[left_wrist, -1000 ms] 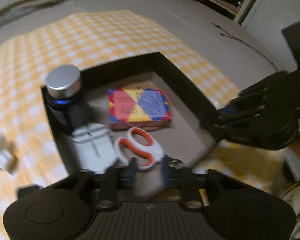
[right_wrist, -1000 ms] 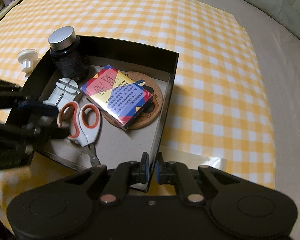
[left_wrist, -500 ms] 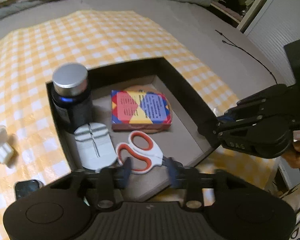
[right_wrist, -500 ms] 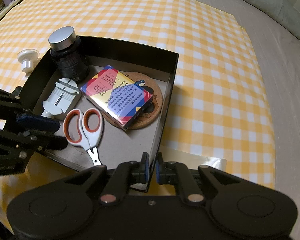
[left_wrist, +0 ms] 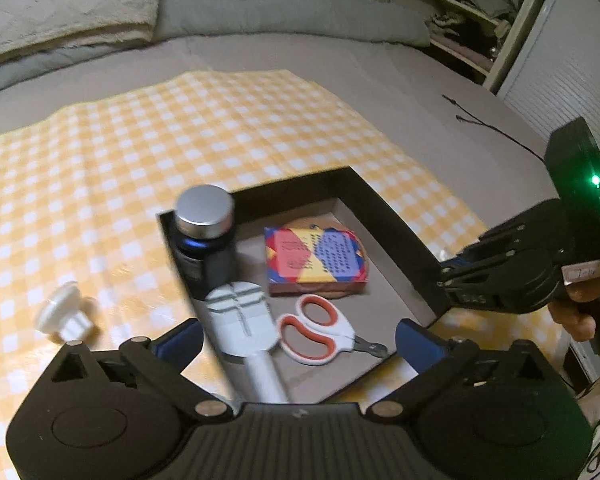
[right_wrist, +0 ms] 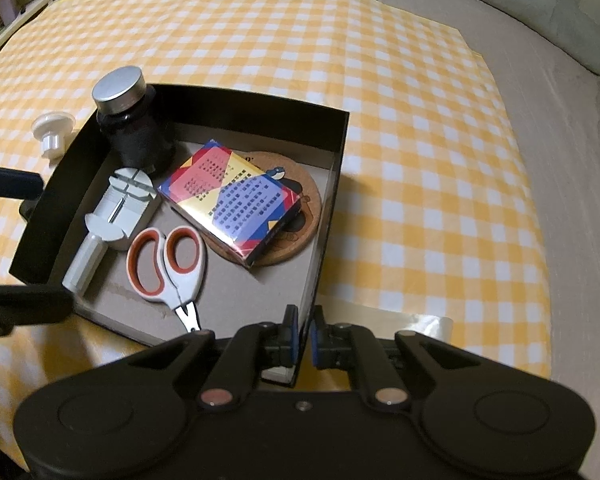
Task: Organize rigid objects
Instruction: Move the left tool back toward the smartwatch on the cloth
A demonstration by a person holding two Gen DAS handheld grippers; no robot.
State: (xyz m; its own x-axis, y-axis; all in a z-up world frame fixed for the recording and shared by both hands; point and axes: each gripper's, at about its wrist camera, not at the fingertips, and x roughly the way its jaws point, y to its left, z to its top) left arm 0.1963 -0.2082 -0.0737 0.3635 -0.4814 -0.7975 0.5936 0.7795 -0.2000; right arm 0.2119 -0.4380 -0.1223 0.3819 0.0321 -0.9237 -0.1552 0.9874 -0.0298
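A black open box (left_wrist: 384,216) sits on a yellow checked cloth. It holds a dark jar with a silver lid (left_wrist: 206,240), a colourful card pack (left_wrist: 314,258) on a cork coaster (right_wrist: 300,224), a grey watch tool (left_wrist: 244,320) and orange-handled scissors (left_wrist: 320,330). My left gripper (left_wrist: 298,340) hovers over the box's near edge. Its jaws are opening wide with nothing pressed between them, and the scissors lie loose on the box floor below. My right gripper (right_wrist: 304,336) is shut on the box's wall (right_wrist: 326,240) at its near corner.
A white plastic plug (left_wrist: 64,316) lies on the cloth just outside the box, left of the jar. A clear plastic sheet (right_wrist: 404,320) lies by the right gripper. Grey bedding surrounds the cloth, with shelves and a cabinet beyond.
The left gripper's jaws went from nearly shut at the scissors to wide apart, leaving the scissors in the box. It also rose and drew back. The right gripper held still.
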